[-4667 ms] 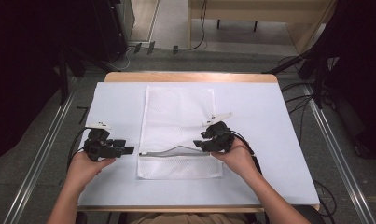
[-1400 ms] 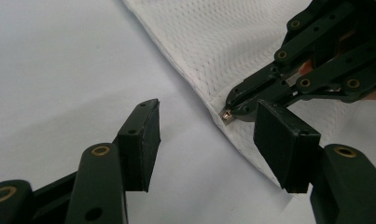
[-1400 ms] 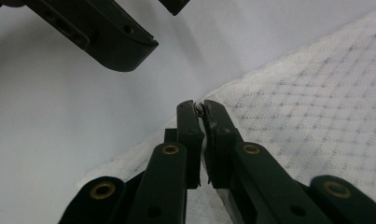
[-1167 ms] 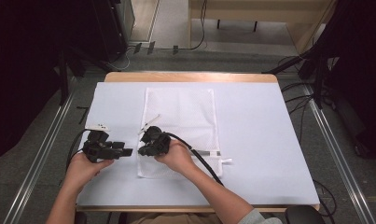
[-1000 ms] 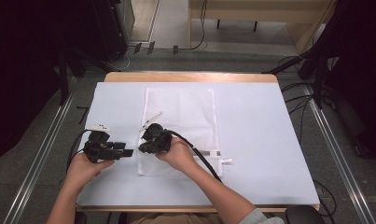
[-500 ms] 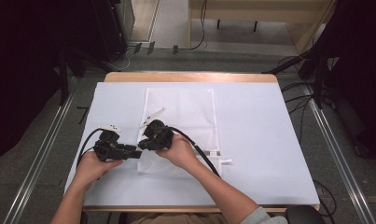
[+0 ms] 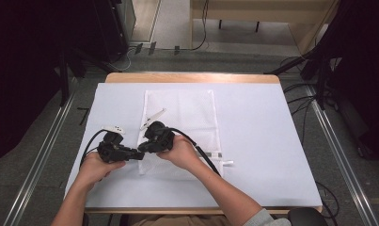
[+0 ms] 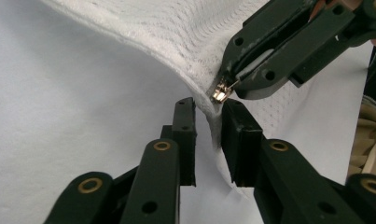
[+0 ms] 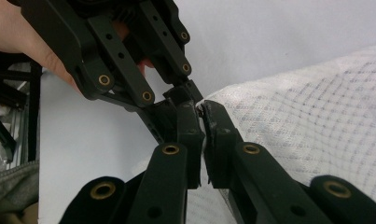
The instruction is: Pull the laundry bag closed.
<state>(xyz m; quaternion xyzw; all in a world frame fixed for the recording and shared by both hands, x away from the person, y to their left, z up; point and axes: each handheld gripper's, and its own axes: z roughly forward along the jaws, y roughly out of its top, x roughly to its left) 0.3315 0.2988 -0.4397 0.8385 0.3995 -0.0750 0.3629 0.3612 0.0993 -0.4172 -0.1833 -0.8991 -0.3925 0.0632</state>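
Left gripper view: the right gripper [image 8: 230, 86] clamps the zipper pull [image 8: 219, 92] of the white mesh bag [image 8: 176, 32]; the left gripper [image 8: 209, 121], jaws just closing, brackets the bag's corner, pads apparently not yet pressing.

A white mesh bag [image 7: 180, 127] lies flat on the worktop [image 7: 272, 141], which carries a pale sheet over a wooden top. Both tools meet at the bag's left edge, near its lower corner. The left tool [image 7: 135, 154] lies just left of the bag, pointing at that edge; its jaws have just been closing, though whether fabric sits between them is hard to tell from up here. The right tool [image 7: 143, 145] reaches across the bag from the right, its tip touching the same edge, jaws together. A black cable [image 7: 203, 153] trails from it over the bag's lower right part. Grey floor [image 7: 32, 141] lies left of the bag, beyond the worktop.
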